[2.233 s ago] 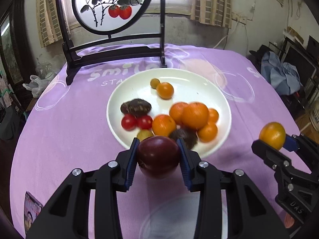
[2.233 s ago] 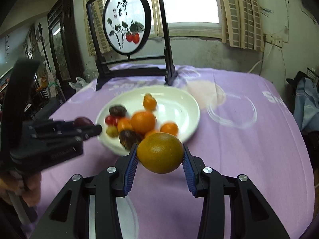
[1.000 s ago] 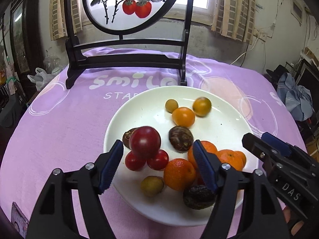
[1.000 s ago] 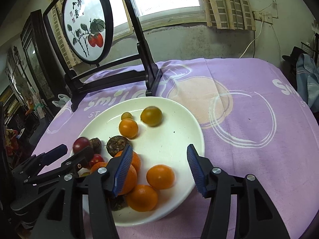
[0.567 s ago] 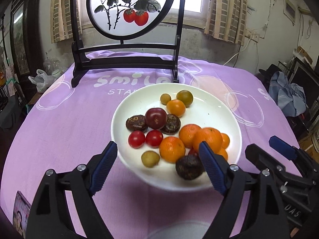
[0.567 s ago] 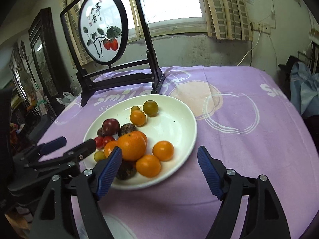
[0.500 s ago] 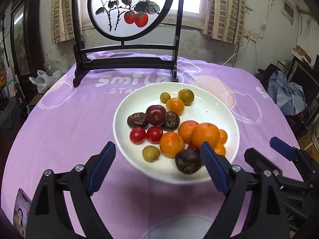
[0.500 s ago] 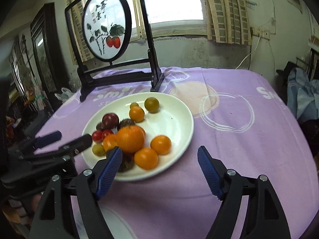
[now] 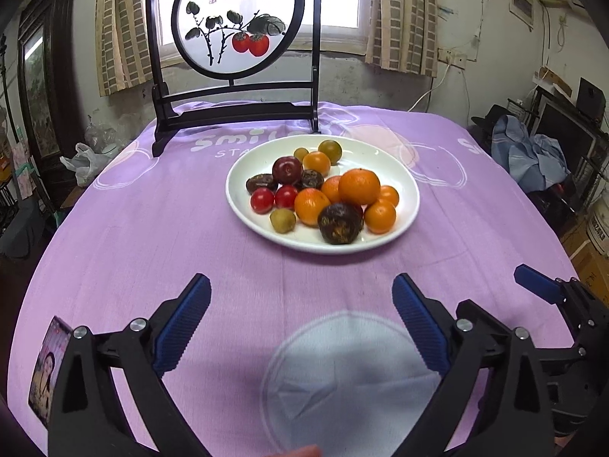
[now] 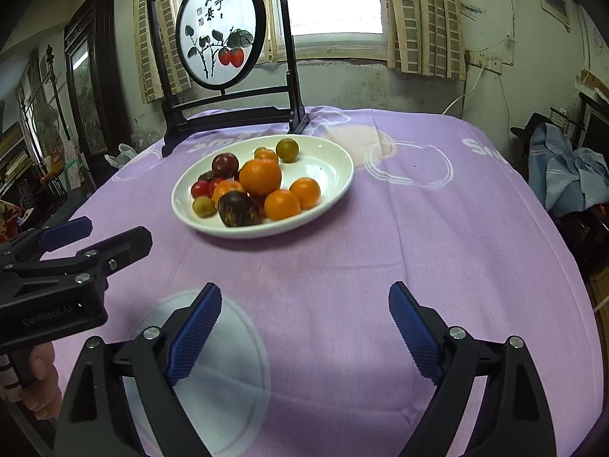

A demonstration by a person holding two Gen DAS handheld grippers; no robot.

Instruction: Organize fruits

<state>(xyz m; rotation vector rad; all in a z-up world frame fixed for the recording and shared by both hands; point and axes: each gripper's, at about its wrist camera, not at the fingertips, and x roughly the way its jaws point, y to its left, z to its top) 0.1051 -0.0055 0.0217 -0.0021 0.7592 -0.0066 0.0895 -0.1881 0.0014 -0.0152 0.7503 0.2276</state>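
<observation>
While both tools hang over the near part of the worktop, each is empty.
Left hand-held gripper: blue pads spread wide apart, nothing between them, well short of the plate.
Right hand-held gripper: pads likewise spread wide, holding nothing; it sits just right of the left one.
Plate: white, on the purple cloth, beyond both tools.
Fruits: all heaped on the plate; a large orange tops the pile, a dark wrinkled fruit lies at the near rim, two cherry tomatoes on the left, a dark plum behind them.
Far side: a round painted screen in a black stand, before a window.
</observation>
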